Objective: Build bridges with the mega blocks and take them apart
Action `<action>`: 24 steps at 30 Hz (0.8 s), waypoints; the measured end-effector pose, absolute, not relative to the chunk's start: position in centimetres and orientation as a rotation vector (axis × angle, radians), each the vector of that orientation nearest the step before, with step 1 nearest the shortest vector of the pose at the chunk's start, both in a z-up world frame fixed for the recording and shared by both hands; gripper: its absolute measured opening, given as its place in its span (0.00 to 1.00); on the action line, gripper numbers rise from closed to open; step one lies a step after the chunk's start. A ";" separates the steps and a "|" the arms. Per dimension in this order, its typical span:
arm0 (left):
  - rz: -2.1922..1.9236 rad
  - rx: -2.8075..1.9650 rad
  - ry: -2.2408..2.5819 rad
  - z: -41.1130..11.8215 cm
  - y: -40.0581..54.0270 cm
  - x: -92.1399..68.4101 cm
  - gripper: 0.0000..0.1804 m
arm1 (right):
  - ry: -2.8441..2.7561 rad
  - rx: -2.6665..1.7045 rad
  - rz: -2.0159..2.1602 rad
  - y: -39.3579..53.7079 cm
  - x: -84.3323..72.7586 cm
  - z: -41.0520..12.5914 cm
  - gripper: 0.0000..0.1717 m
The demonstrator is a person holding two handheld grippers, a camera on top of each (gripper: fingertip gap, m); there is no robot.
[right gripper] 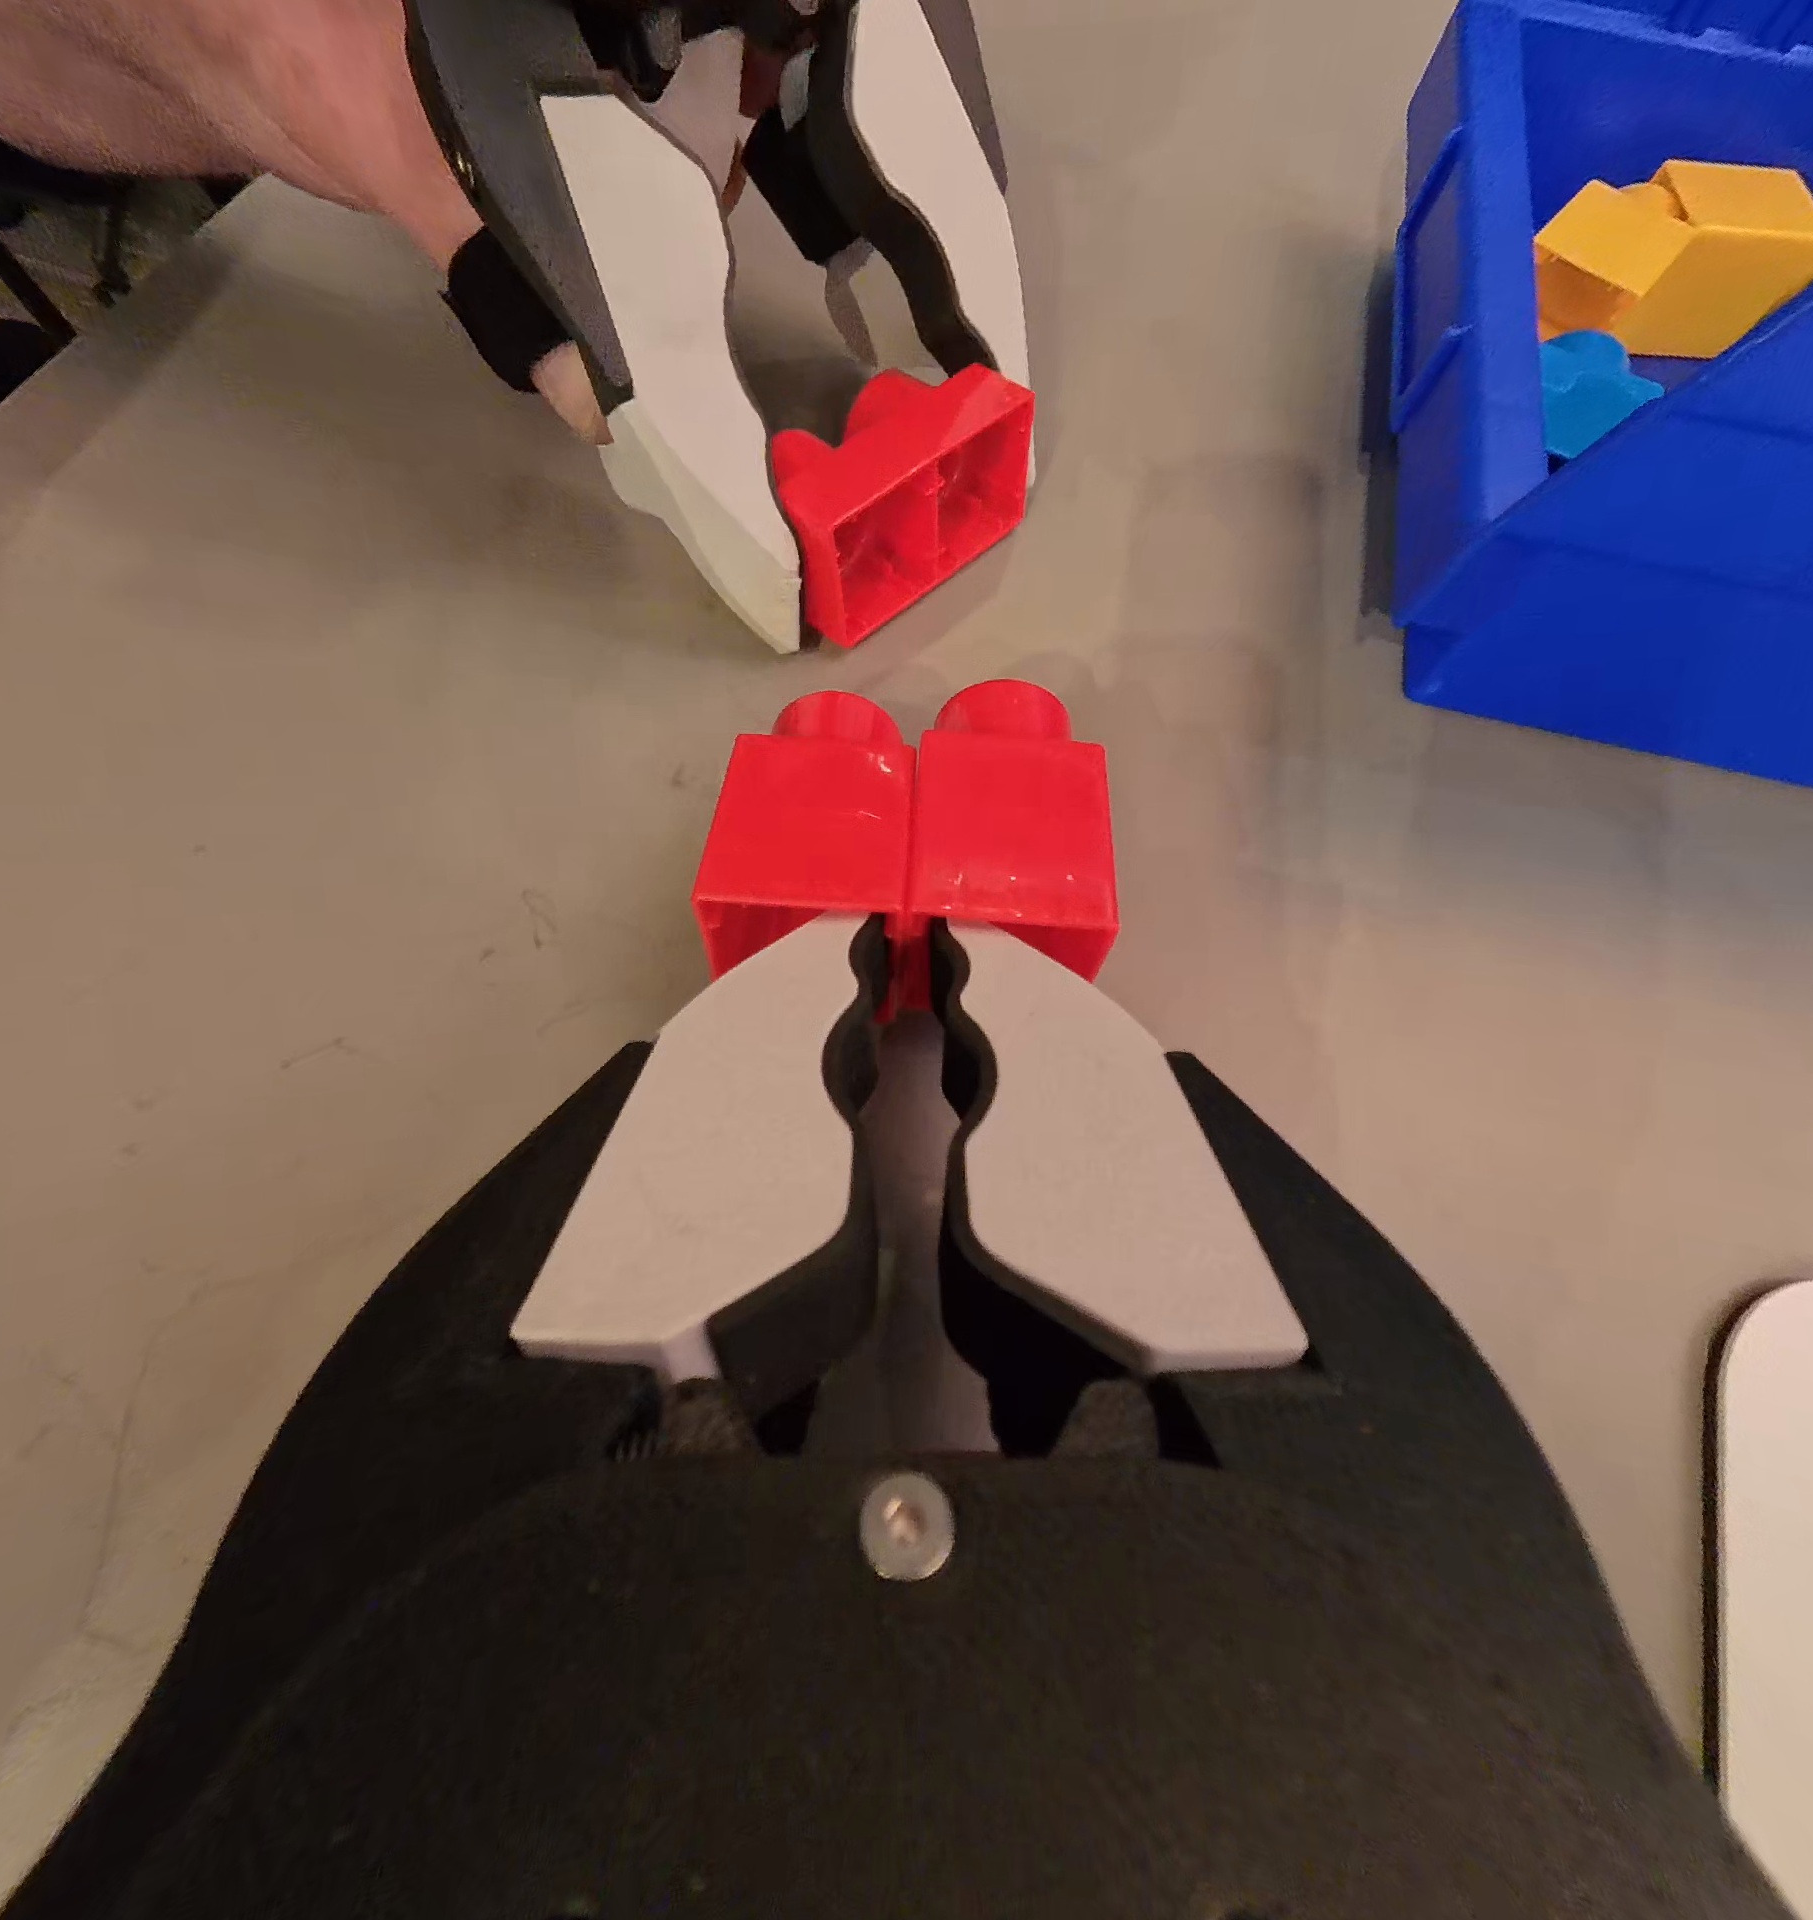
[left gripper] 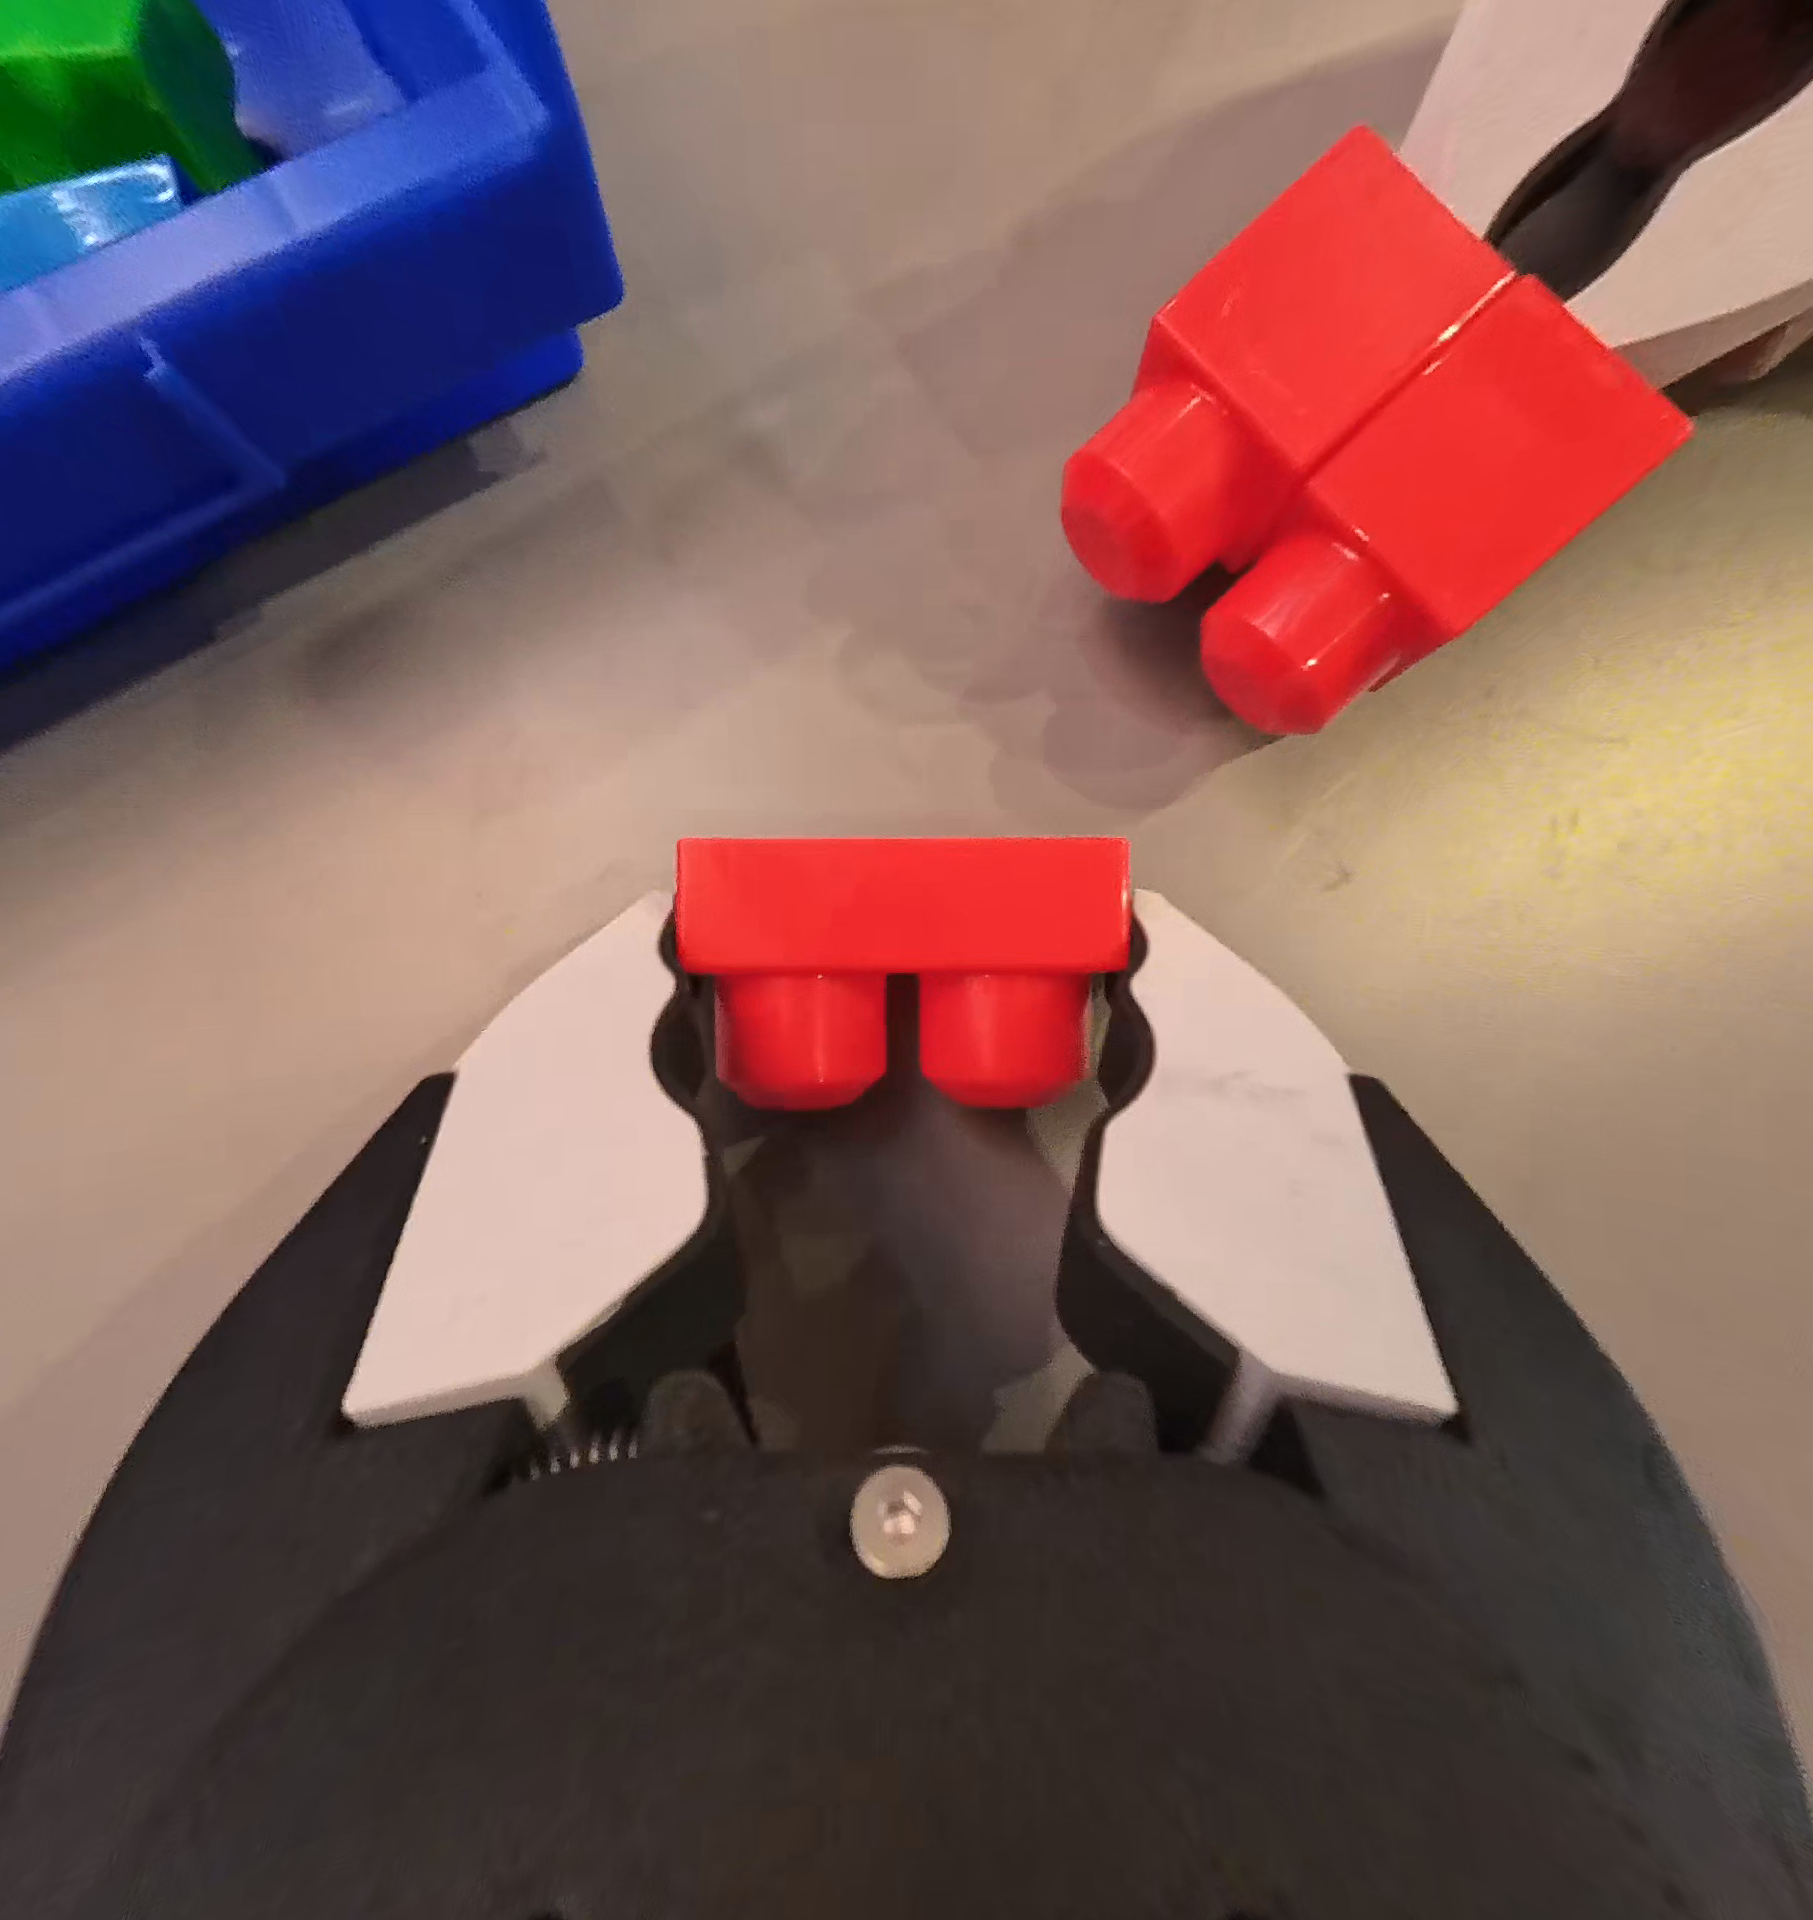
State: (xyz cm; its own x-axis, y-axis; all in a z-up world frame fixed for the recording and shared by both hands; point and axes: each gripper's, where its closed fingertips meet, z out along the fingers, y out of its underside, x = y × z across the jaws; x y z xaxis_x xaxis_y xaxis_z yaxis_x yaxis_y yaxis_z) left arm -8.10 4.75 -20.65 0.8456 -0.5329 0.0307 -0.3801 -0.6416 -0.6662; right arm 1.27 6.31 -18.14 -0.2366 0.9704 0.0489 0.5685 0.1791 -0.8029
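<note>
Over the counter [right gripper: 258,831], a two-stud red block [left gripper: 902,914] is being gripped endwise by the left jaws, while the right jaws are being closed on the inner walls, seemingly, of paired red blocks [right gripper: 907,831] (bin [right gripper: 1608,623] alongside). Mating calls for alignment.

A white rounded board [right gripper: 1806,1621] lies on the grey table [right gripper: 258,935].

Both red blocks [left gripper: 902,904] [left gripper: 1401,416] look like glossy molded plastic, smooth with little highlights on the studs. The blue bin [left gripper: 289,312] in the upper left is plastic too, slightly shiny. Tabletop [left gripper: 466,935] is matt grey and lightly scuffed. Gripper bodies look rough matt black with smooth pale fingers [left gripper: 549,1143] and one shiny metal screw [left gripper: 899,1527].
</note>
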 end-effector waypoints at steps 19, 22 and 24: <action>-0.298 -1.924 1.310 -12.0 3.4 -2.8 0.41 | -1.846 -1.144 0.938 4.6 2.8 -10.3 0.04; -0.233 -1.915 1.391 -11.8 3.4 -1.9 0.41 | -1.856 -1.119 0.924 4.1 2.7 -9.9 0.04; -0.236 -1.905 1.407 -11.5 3.3 -1.3 0.41 | -1.869 -1.113 0.901 4.0 2.7 -10.0 0.04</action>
State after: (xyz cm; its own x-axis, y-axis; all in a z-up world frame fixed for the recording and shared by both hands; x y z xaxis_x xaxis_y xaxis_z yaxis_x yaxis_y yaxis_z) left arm -1.30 3.34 -11.46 0.3807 -0.8841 -0.2709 -0.7470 -0.1214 -0.6537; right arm 2.71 4.02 -9.98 -0.3247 0.9111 0.2538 0.3686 0.3691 -0.8532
